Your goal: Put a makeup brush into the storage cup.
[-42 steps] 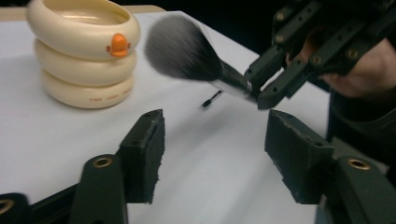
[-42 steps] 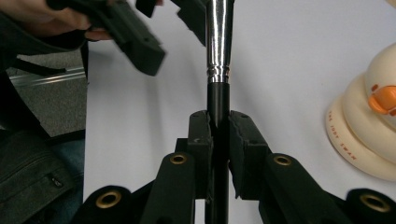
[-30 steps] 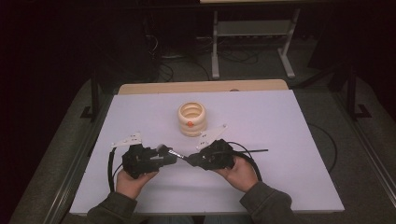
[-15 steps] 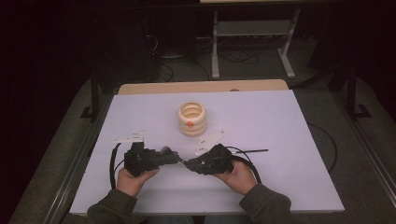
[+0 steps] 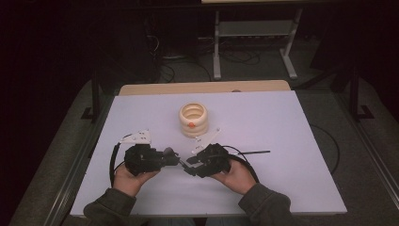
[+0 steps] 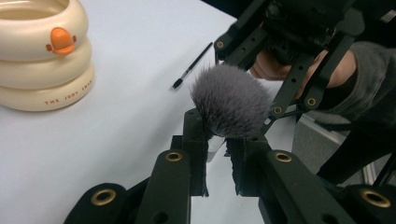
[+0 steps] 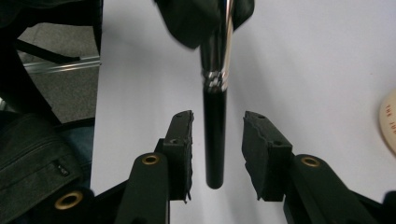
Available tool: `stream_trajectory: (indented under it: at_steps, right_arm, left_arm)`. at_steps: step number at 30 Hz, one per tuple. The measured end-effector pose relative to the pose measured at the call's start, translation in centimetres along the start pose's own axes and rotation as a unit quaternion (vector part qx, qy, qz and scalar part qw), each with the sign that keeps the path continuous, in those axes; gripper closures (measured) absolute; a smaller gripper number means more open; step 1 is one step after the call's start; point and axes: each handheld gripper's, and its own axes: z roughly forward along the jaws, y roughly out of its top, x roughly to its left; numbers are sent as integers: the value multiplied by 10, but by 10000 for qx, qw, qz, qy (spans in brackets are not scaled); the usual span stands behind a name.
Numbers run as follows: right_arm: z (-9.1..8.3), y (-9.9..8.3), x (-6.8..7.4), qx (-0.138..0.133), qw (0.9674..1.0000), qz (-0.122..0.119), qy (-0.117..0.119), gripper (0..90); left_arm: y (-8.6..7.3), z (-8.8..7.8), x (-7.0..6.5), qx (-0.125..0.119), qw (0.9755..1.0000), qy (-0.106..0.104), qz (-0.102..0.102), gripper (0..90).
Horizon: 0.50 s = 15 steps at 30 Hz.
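Left gripper view: our left gripper (image 6: 217, 154) pinches the makeup brush (image 6: 231, 100) at its ferrule; right gripper (image 7: 215, 154) has just been opening, handle between its jaws untouched.

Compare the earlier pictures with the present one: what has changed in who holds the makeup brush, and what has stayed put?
The left gripper has just closed on the makeup brush below its bristles. The right gripper has just been opening; its jaws stand apart from the handle between them. The hands hardly moved. The ring-shaped holder and thin brush stayed put.
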Motion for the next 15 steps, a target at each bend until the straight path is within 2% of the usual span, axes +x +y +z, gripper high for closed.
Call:
stream_trajectory:
  at_steps: [5,7,8,12,13,14,15]
  right_arm:
    - [2,8,2,34,9998,-182,-14,682]
    - [4,10,3,57,9999,-98,31,737]
    - [4,10,2,72,9999,-131,61,769]
    - [7,9,1,81,9997,-174,149,784]
    - [7,9,0,55,9997,-139,207,785]
    - [7,8,-1,57,9996,-74,262,785]
    - [6,7,-3,62,9996,-34,258,786]
  left_arm:
    - [4,4,-4,103,9999,18,96,774]
    - [5,4,-5,98,9999,6,134,774]
    - [5,4,-5,115,9998,4,162,774]
    - [4,4,-4,143,9998,-22,150,765]
    - [3,3,-4,114,9999,23,123,757]
    - [2,2,-4,76,9999,106,59,710]
    - [1,1,-3,45,9999,90,50,666]
